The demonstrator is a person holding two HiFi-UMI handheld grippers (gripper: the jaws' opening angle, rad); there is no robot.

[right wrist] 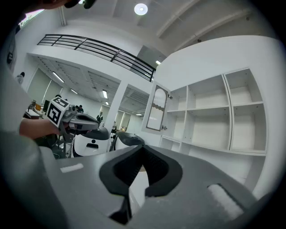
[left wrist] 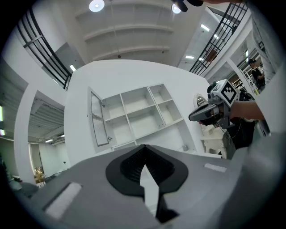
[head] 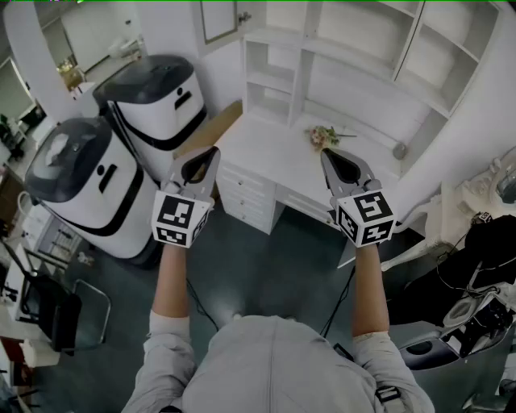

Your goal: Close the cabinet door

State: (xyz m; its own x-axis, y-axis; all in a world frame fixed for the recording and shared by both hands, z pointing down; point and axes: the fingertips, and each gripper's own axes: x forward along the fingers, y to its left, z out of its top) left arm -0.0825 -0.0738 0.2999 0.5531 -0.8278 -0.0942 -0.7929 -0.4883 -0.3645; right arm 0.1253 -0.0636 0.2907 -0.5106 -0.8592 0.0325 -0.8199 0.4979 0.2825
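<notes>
The white cabinet door (head: 218, 20) with a framed panel stands swung open at the upper left of the white shelf unit (head: 363, 48). It also shows in the left gripper view as the door (left wrist: 99, 118) and in the right gripper view as the door (right wrist: 156, 109). My left gripper (head: 213, 152) is held level in front of the desk, jaws shut and empty, far below the door. My right gripper (head: 326, 153) hovers level over the desk edge, jaws also shut on nothing. Each gripper's own view shows its tips together: left gripper (left wrist: 145, 146), right gripper (right wrist: 143, 146).
A white desk (head: 274, 161) with drawers (head: 246, 198) stands under the shelves, with a small flower sprig (head: 324, 135) on it. Two large white-and-black rounded machines (head: 153, 97) (head: 81, 185) stand at the left. A black chair (head: 48, 310) is at lower left, cabled equipment (head: 476, 282) at right.
</notes>
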